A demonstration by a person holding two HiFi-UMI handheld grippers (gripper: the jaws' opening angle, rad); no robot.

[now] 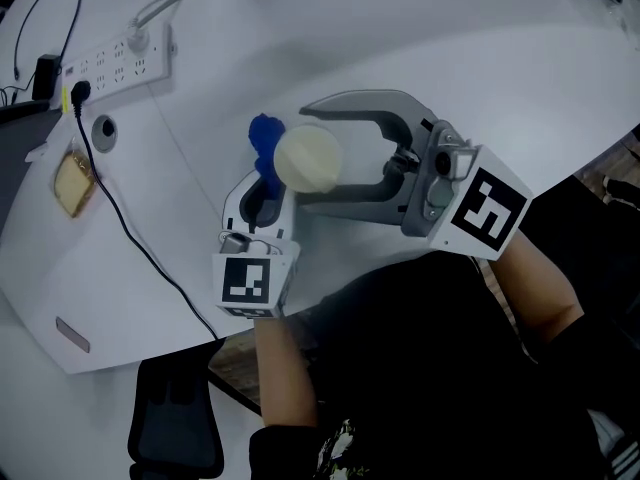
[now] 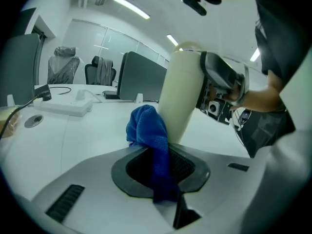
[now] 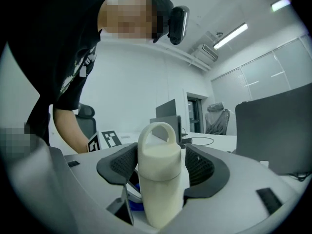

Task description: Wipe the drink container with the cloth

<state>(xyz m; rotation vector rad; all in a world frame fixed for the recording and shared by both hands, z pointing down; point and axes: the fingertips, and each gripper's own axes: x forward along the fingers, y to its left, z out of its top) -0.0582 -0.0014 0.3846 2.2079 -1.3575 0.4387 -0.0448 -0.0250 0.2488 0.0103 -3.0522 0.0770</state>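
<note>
Holding both pieces off the bench [image 1: 420,38] right now. Right gripper [image 3: 158,165] is clamped on the drink container [image 3: 157,179], one jaw pressed on each side, loop lid at the top in the right gripper view. Left gripper [image 2: 158,168] is pinching the cloth [image 2: 145,129]. A strip runs down between its jaws and the rest bunches out ahead of the tips. That bunch sits against the container's lower side, just ahead and right of the left gripper. Looks like contact, though I can't rule out a slight gap.

Progress, my read:
- **Done:** both pieces are picked up and the cloth is at the container.
- **Now:** wiping is at its start or under way. No dirt or wet streak shows, so I can't say what share of the surface is covered.
- **Left, I'd guess:** upper body, lid, far side, and the bands under the right gripper's jaws. Those bands need a regrip or a turn.

Room:
- **Position:** both grippers hang near the bench's edge on the person's side, close to the torso.
- **Ahead of the tips:** bare bench, wide open.
- **Left of the left gripper:** the power strip [image 1: 118,56] and a black cable [image 1: 130,233] lie well off.
- **Tight spot:** the grippers themselves. The left tips sit just beside the tip of one right jaw, so I'd use short strokes.
</note>
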